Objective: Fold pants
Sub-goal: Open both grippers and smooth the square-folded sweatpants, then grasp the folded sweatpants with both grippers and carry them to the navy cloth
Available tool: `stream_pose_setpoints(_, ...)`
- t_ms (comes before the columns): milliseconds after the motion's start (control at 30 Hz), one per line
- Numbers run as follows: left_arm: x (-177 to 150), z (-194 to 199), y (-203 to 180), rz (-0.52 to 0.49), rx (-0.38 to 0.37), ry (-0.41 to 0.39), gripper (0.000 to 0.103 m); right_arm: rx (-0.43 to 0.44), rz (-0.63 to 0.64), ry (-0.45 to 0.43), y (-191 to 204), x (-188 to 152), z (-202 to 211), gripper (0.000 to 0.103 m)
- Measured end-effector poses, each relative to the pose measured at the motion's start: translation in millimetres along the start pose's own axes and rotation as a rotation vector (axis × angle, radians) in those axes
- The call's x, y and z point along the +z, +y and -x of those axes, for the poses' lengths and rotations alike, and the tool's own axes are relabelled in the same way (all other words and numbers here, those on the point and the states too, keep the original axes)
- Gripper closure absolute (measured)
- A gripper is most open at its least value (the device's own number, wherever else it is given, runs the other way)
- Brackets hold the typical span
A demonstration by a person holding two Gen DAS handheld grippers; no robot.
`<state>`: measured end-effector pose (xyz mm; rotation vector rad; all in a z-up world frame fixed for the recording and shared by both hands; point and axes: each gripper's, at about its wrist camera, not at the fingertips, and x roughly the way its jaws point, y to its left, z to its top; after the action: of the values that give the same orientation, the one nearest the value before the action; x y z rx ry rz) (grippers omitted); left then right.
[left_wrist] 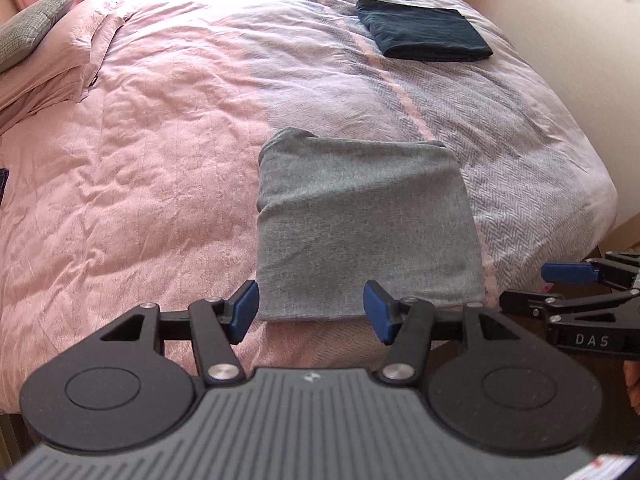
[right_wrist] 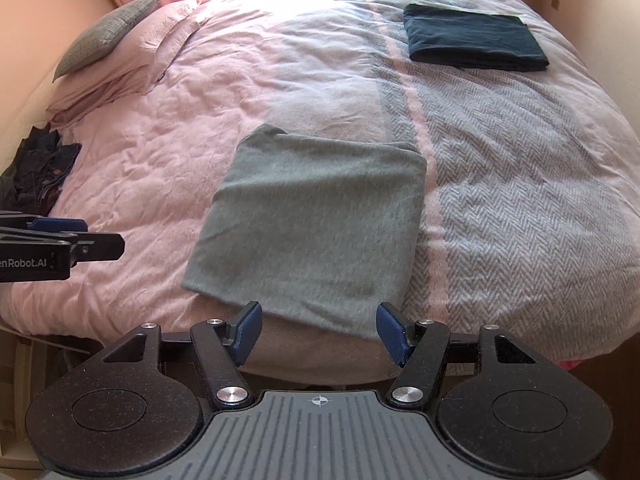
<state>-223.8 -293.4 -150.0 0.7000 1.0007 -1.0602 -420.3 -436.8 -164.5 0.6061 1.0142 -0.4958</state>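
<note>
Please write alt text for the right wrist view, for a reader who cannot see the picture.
A folded grey pair of pants lies on a bed with a pink and grey cover, just beyond the open, empty right gripper. A folded dark garment lies farther back, a dark clothes pile at the left edge, and the left gripper enters from the left.

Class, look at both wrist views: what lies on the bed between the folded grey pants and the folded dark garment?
Nothing: between the grey pants and the dark garment only bare bedcover shows, clearest in the right wrist view.
</note>
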Motion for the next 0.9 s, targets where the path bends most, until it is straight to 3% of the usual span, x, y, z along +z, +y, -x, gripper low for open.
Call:
stream_pose_setpoints(233, 13, -73, 42, 0.015, -0.067, -0.032, 0.036, 0.009, -0.168, -0.033, -61, 17, -45, 0.043)
stream_pose_setpoints(367, 15, -133, 80, 0.106, -0.145, 0.012, 0.033, 0.042, -0.276, -0.050, -104, 23, -86, 0.040)
stream_pose_setpoints(600, 27, -212, 111, 0.182, -0.328, 0.071, 0.028, 0.212, -0.441, -0.016, -147, 36, -163, 0.039)
stream_pose_setpoints(700, 32, -237, 116, 0.203, -0.422, 0.086, 0.028, 0.342, -0.530, -0.001, -164, 34, -185, 0.036)
stream_pose_setpoints(900, 35, -269, 122, 0.250, -0.534, 0.106, 0.022, 0.430, -0.580, -0.013, -180, 30, -206, 0.032)
